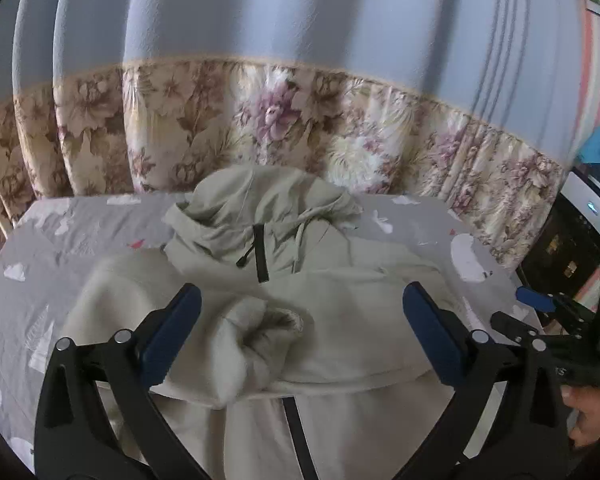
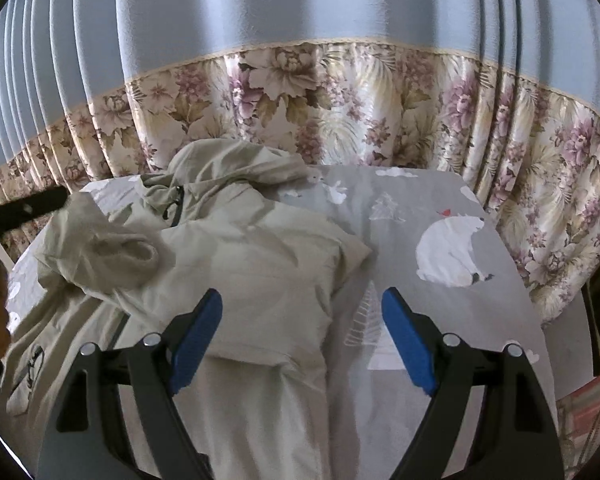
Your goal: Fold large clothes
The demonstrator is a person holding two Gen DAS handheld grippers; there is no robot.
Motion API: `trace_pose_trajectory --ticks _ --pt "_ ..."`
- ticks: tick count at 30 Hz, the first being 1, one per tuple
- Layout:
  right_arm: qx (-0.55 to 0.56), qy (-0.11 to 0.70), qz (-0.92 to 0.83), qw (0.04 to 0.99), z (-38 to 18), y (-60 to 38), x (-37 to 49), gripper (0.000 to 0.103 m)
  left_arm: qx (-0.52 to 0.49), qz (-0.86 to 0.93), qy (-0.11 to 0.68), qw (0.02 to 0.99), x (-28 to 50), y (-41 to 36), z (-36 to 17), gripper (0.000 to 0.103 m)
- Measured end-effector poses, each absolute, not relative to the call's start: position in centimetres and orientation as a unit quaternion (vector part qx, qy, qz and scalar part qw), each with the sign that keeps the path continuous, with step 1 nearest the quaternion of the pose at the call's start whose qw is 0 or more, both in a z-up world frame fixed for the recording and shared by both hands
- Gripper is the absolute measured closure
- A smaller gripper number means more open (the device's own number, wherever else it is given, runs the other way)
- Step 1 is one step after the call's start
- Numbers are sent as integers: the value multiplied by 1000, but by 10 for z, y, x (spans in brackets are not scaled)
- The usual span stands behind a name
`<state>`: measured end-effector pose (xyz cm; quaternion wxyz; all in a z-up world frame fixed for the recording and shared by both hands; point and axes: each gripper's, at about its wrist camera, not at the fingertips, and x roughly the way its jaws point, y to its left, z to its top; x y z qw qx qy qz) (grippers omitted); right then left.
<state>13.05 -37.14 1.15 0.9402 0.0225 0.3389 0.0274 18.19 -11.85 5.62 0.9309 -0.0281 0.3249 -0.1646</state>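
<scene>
With both claws standing wide and nothing between their blue pads, the pale hooded jacket [image 1: 320,312] lies loose on the grey printed surface [image 1: 40,248], held by neither; the left claw [image 1: 300,332] hovers over the sleeve [image 1: 244,344] that is folded across the chest, its cuff [image 1: 276,320] bunched and curling up, and the right claw [image 2: 302,340] hangs over the jacket's right edge, half above bare cloth; the risk I see is that the slack sleeve slides back off the body, since nothing pins it and the fabric looks light and slippery; a grab at the bunched cuff could catch only one layer, or drag the whole front askew; the hood [image 1: 260,200] sits crumpled at the far end near the floral curtain [image 1: 340,132], and a pull toward the near side may leave it lumpy under the next fold; the two claws are also close, so they may knock together.
</scene>
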Motion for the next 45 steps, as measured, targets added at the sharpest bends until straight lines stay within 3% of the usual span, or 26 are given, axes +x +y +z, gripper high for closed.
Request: trace_pose_trajectory --ticks 7,15,24,25,26,27,29,30,38,45 --pt "42 343 51 937 11 -361 138 19 -42 -91 296 950 182 -42 82 3" --pt "41 358 150 921 19 -266 172 19 -33 10 299 953 207 39 59 3" --pt "38 410 195 890 -4 -173 227 21 -21 35 317 948 223 69 27 3" --pt "36 418 196 886 -10 -167 233 23 -23 34 319 947 224 71 24 3" --pt "40 429 200 880 -17 -164 239 39 -25 34 321 946 225 72 21 3" --pt "44 449 204 869 -28 -160 247 62 -24 33 323 946 225 72 20 3" --pt "43 463 223 857 -39 -154 253 87 -18 32 326 945 225 73 18 3" --pt "35 460 222 859 -39 -154 251 91 -14 32 326 945 225 72 18 3" --pt "-52 338 111 933 31 -231 219 94 -10 16 340 940 224 66 24 3" --pt "-50 409 75 908 -24 -300 207 93 16 -32 390 920 225 13 -12 3"
